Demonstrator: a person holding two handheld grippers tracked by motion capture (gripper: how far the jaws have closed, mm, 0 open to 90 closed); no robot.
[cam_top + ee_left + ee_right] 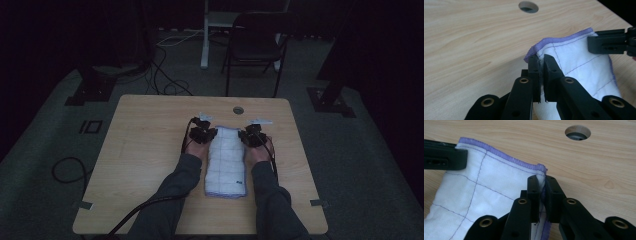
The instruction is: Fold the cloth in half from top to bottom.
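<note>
Near the table's (150, 150) cable hole (238, 109), mid-table, folded cloth (226, 162) lies lengthwise, its far corners clenched by left gripper (541, 62) and right gripper (542, 185); soft, light, floppy stuff, likely to sag, best gripped at hemmed corners.

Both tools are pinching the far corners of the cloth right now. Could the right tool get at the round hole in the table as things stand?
Probably not yet. The path over the table to the round hole looks free, but the right tool is shut on the cloth, so it would drag that corner along unless it lets go.
</note>
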